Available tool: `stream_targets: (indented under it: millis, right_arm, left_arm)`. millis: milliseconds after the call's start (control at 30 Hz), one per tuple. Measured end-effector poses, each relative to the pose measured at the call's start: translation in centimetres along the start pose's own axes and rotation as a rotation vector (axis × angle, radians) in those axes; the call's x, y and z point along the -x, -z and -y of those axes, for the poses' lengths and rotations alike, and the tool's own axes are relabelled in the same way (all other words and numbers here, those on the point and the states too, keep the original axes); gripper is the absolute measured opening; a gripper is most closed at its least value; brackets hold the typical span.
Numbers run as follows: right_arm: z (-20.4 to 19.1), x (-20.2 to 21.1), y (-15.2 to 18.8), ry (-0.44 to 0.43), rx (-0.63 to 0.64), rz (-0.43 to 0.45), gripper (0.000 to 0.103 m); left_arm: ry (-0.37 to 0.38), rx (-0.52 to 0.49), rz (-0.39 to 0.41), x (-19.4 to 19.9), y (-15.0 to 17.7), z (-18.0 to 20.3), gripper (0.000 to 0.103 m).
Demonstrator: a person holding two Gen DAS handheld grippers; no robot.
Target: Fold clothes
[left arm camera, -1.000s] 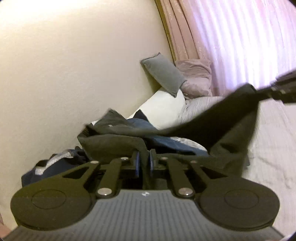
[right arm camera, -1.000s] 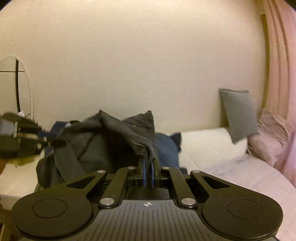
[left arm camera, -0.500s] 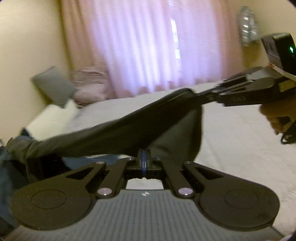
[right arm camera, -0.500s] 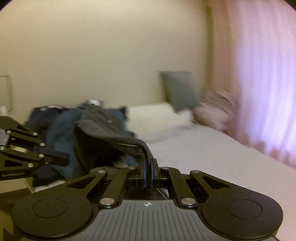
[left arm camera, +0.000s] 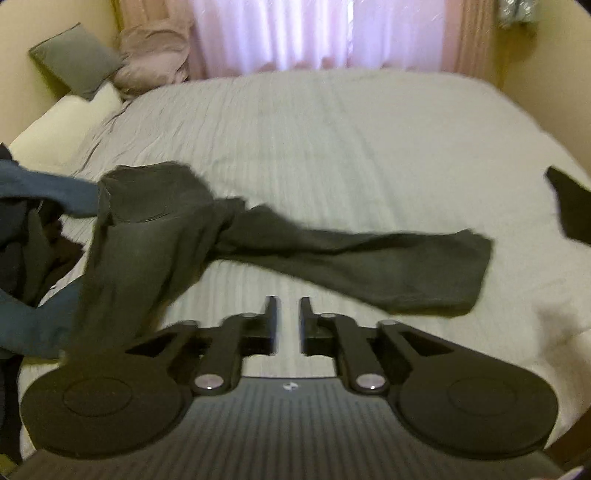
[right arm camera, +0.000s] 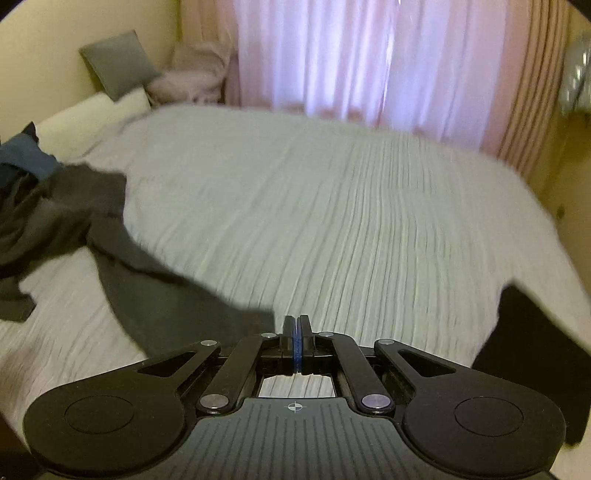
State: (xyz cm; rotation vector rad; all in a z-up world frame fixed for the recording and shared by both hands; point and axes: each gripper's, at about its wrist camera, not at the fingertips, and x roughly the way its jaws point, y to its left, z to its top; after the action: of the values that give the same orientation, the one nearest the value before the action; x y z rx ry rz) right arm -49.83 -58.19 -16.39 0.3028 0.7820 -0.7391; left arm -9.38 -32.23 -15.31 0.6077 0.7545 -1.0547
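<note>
On the bed (left arm camera: 369, 122) the dark grey trousers (left arm camera: 332, 258) lie twisted beside the clothes pile (left arm camera: 26, 236); left tongs (left arm camera: 288, 317) opening with nothing between them, right tongs (right arm camera: 296, 328) closed and seemingly empty, so legs should be straightened flat before any fold.

Soft daylight glows pink through the curtains (left arm camera: 317, 33) at the far side, washing them out to near white and leaving the room dim and low in contrast. Both views are smeared by motion blur, worst on the dark trousers (left arm camera: 295, 251) and the bed (right arm camera: 332, 206) ridges. Fisheye bending curves the edges, with black corners.
</note>
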Motion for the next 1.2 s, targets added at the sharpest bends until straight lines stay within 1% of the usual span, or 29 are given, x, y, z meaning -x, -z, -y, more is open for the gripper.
stream_targets:
  millis: [33, 67, 100, 133, 167, 233, 267, 300, 333, 367, 400, 467, 533, 600, 633, 667, 700, 733, 800, 900, 1000, 1067, 1133, 1200]
  right_arm:
    - [-0.8, -0.8, 0.0, -0.005, -0.001, -0.024, 0.000]
    - [-2.6, -1.8, -0.6, -0.020, 0.002, -0.046, 0.000]
    - [-4.5, -2.8, -1.1, -0.035, 0.004, -0.068, 0.000]
    - [-6.2, -3.8, -1.7, -0.051, 0.011, -0.086, 0.000]
    - [-7.8, -4.6, -2.2, -0.070, 0.028, -0.097, 0.000]
    - [-11.9, -6.4, -3.1, -0.116, 0.076, -0.116, 0.002]
    - [-14.2, -7.7, -4.0, -0.140, 0.093, -0.123, 0.005]
    - [-16.4, -8.9, -5.1, -0.166, 0.107, -0.128, 0.020]
    - [-18.5, -10.1, -6.4, -0.191, 0.119, -0.131, 0.054]
    - [-20.3, -11.2, -7.4, -0.218, 0.132, -0.130, 0.071]
    - [-22.3, -12.3, -8.6, -0.251, 0.148, -0.124, 0.077]
    - [-27.0, -15.5, -11.2, -0.318, 0.187, -0.131, 0.077]
    - [-32.1, -18.4, -14.2, -0.390, 0.221, -0.134, 0.077]
    - [-37.4, -21.4, -16.9, -0.444, 0.265, -0.128, 0.077]
    - [-40.3, -23.2, -18.2, -0.468, 0.284, -0.126, 0.077]
    - [-42.9, -24.7, -19.5, -0.497, 0.305, -0.129, 0.077]
    - [-45.6, -26.3, -20.8, -0.522, 0.325, -0.138, 0.077]
    - [-48.3, -28.0, -22.1, -0.544, 0.336, -0.144, 0.077]
    - [-53.3, -31.1, -24.1, -0.583, 0.346, -0.168, 0.079]
    - [-59.9, -35.4, -26.8, -0.623, 0.343, -0.211, 0.099]
    - [-64.8, -38.8, -28.4, -0.625, 0.327, -0.254, 0.099]
    - [-67.0, -40.5, -28.7, -0.593, 0.354, -0.292, 0.099]
    - [-68.9, -42.0, -28.0, -0.512, 0.449, -0.338, 0.099]
    - [-69.4, -43.2, -26.9, -0.415, 0.557, -0.361, 0.098]
  left_arm:
    - [-0.024, 0.004, -0.004, -0.7, -0.2, -1.4, 0.029]
    - [-0.047, 0.008, -0.008, -1.5, -0.4, -2.8, 0.038]
    - [-0.071, 0.012, -0.012, -2.2, -0.5, -4.2, 0.042]
    - [-0.094, 0.017, -0.015, -3.0, -0.7, -5.6, 0.049]
    - [-0.117, 0.030, -0.015, -3.6, -1.0, -7.1, 0.061]
    - [-0.161, 0.070, -0.032, -5.9, -1.4, -11.0, 0.073]
    - [-0.172, 0.093, -0.045, -6.7, -1.2, -12.7, 0.073]
    - [-0.183, 0.116, -0.059, -7.5, -0.9, -14.4, 0.073]
    - [-0.199, 0.135, -0.084, -8.8, -0.5, -16.1, 0.073]
    - [-0.214, 0.153, -0.109, -10.2, -0.2, -17.8, 0.073]
    - [-0.210, 0.171, -0.131, -11.0, 0.5, -19.1, 0.073]
    - [-0.202, 0.207, -0.175, -12.7, 1.9, -21.7, 0.073]
    - [-0.167, 0.230, -0.197, -14.2, 3.2, -23.3, 0.073]
    - [-0.117, 0.260, -0.210, -15.1, 4.4, -23.9, 0.068]
    - [-0.091, 0.271, -0.210, -15.2, 4.7, -23.6, 0.053]
    - [-0.065, 0.282, -0.209, -15.2, 5.0, -23.3, 0.020]
    - [-0.043, 0.276, -0.205, -15.2, 5.4, -23.0, 0.004]
    - [-0.031, 0.260, -0.186, -14.6, 5.3, -22.3, 0.002]
    - [-0.018, 0.229, -0.123, -12.5, 5.2, -20.8, 0.001]
    - [0.003, 0.186, -0.050, -9.7, 5.0, -18.9, 0.001]
    - [0.026, 0.145, 0.006, -7.4, 4.7, -17.1, 0.001]
    - [0.042, 0.119, 0.033, -6.4, 4.4, -16.0, 0.001]
    - [0.060, 0.096, 0.056, -5.9, 3.9, -14.9, 0.001]
    - [0.070, 0.079, 0.073, -5.5, 3.5, -14.3, 0.001]
